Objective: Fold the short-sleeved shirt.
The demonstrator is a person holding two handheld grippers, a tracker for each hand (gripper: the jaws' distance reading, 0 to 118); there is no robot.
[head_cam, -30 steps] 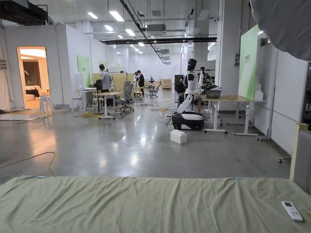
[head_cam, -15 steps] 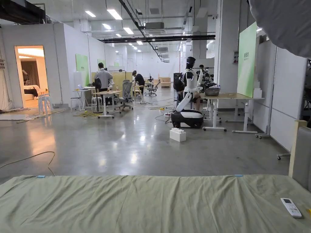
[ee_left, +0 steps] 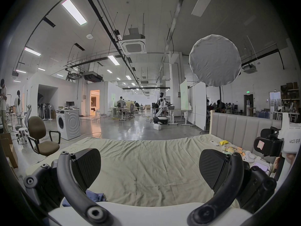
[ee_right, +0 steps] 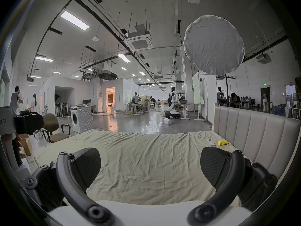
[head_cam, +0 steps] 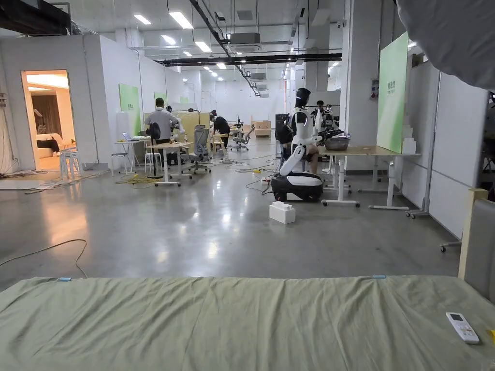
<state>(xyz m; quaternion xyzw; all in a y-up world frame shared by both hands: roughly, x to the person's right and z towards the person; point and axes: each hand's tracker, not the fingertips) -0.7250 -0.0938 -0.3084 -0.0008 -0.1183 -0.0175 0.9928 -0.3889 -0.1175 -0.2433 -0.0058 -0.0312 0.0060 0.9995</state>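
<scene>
A wrinkled pale green sheet [head_cam: 232, 323] covers the bed in front of me. A small bunch of blue cloth [ee_left: 94, 195] lies at the near edge, just under the left jaw in the left gripper view; I cannot tell whether it is the shirt. My left gripper [ee_left: 149, 169] hovers over the sheet, open wide and holding nothing. My right gripper [ee_right: 149, 169] is likewise open and empty above the sheet. Each gripper view also catches the other one at its edge: the right gripper [ee_left: 268, 144] and the left gripper [ee_right: 27, 125], both hand-held.
A white remote [head_cam: 462, 327] and a yellow item [ee_right: 222, 142] lie near the grey padded headboard [ee_right: 254, 131] on the right, with small things [ee_left: 231, 149] beside them. An office chair [ee_left: 40, 141] and a washing machine [ee_left: 68, 125] stand left. A round diffuser [ee_left: 215, 60] hangs overhead.
Only the head camera has shifted a little, so the bed edge sits slightly higher in the picture. Nothing on the bed has moved.
</scene>
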